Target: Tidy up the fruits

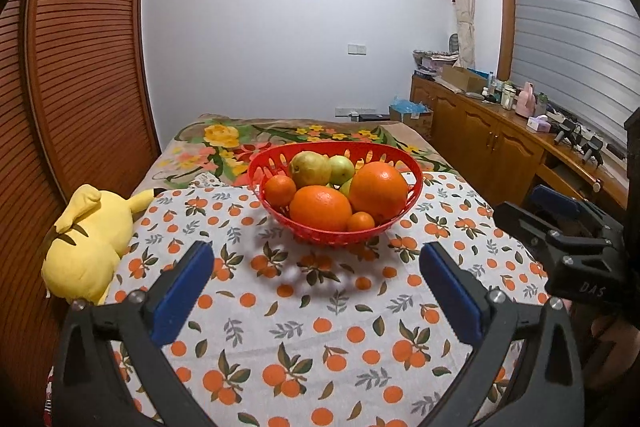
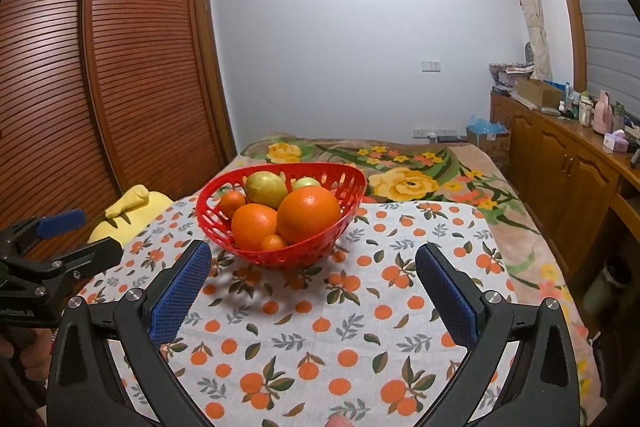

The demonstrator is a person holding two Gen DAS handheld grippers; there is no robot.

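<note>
All the fruit sits in the red basket (image 1: pixel 412 193) near the middle of the bed (image 1: pixel 280 327). Nothing lies loose, so the job looks done. The left gripper (image 1: pixel 316 283) and right gripper (image 2: pixel 312 283) are spread wide, holding nothing.

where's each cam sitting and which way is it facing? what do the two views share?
Left wrist: on the left tongs, looking forward and down at the red basket of fruit; own open blue pads, plus the right tongs at the right edge.
Right wrist: on the right tongs, same heading; own open pads, the left tongs at the left edge.
Shared: basket, orange-print cloth, yellow plush.
</note>
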